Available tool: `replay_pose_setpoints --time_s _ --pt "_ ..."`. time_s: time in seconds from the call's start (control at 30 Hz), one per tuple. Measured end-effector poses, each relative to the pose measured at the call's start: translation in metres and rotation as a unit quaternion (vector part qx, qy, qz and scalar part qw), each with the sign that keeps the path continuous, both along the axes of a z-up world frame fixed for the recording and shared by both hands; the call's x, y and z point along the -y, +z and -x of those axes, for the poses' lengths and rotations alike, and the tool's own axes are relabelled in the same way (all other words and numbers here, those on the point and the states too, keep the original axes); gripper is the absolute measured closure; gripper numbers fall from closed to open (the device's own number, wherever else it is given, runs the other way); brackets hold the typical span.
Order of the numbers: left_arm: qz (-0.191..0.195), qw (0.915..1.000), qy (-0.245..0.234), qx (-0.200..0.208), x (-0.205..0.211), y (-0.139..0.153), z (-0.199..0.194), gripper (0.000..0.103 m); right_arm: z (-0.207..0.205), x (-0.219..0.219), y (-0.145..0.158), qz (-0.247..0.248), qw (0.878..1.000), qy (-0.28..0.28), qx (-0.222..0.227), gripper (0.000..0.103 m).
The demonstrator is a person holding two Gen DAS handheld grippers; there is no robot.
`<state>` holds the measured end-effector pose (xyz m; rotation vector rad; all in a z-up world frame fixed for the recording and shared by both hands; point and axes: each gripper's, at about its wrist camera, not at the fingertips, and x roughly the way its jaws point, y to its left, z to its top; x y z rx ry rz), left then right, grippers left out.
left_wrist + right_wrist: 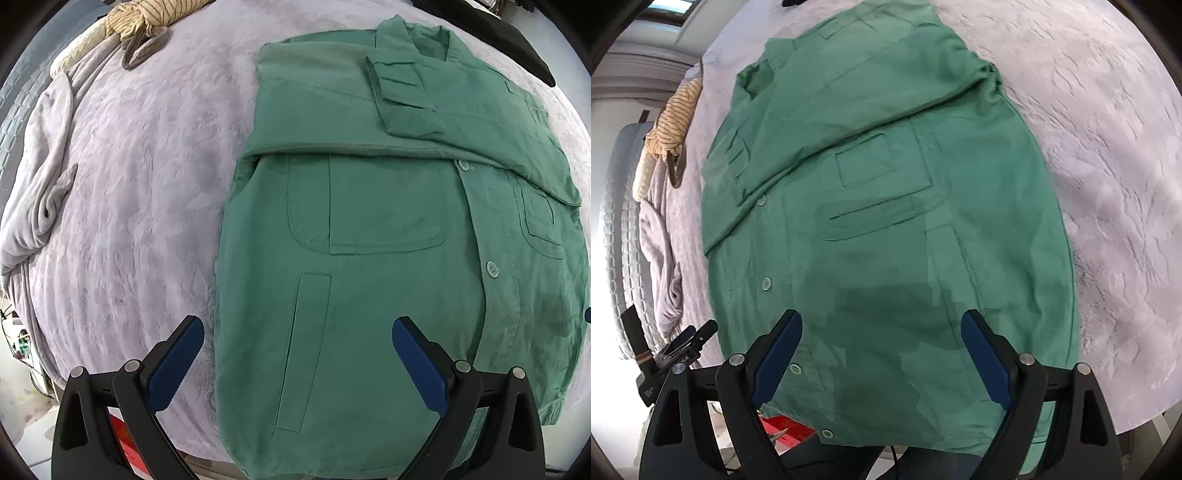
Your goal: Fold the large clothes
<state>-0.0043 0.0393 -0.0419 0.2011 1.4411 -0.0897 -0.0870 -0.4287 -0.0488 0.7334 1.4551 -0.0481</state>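
A green button-up jacket (388, 229) lies flat on the lilac fleece blanket (140, 192), both sleeves folded in across its chest. My left gripper (297, 328) hovers open over the jacket's lower left edge, one pad over the blanket, the other over the cloth, nothing between them. In the right wrist view the same jacket (886, 221) fills the middle of the frame. My right gripper (881, 325) stands open above the hem area with nothing gripped. The left gripper's tip (687, 343) shows at the left edge of that view.
A striped beige garment (147, 14) and a grey hanger lie at the far end of the bed. Bunched lilac blanket (48, 177) runs along the left side. A dark object (517, 40) sits at the far right. A red item (783, 430) shows below the bed edge.
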Motion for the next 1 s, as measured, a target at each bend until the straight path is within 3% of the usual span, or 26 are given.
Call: replay_pose_setpoints --time_s 0.4,0.7,0.87,1.0 --pt "0.003 0.9998 0.008 -0.019 -0.003 -0.009 0.009 0.001 0.003 0.002 -0.012 -0.002 1.000 0.013 -0.013 0.013" --pt "0.024 0.9989 -0.018 -0.037 -0.013 -0.017 0.018 0.001 0.013 0.010 -0.012 0.007 1.000 0.028 -0.005 0.013" --pt "0.048 0.9963 -0.019 -0.070 -0.043 -0.029 0.027 0.001 0.037 0.038 -0.008 0.026 0.999 0.023 -0.004 0.013" --pt "0.047 0.9927 -0.032 -0.106 -0.063 -0.044 0.045 0.001 0.067 0.059 -0.019 0.033 0.999 0.014 -0.030 0.013"
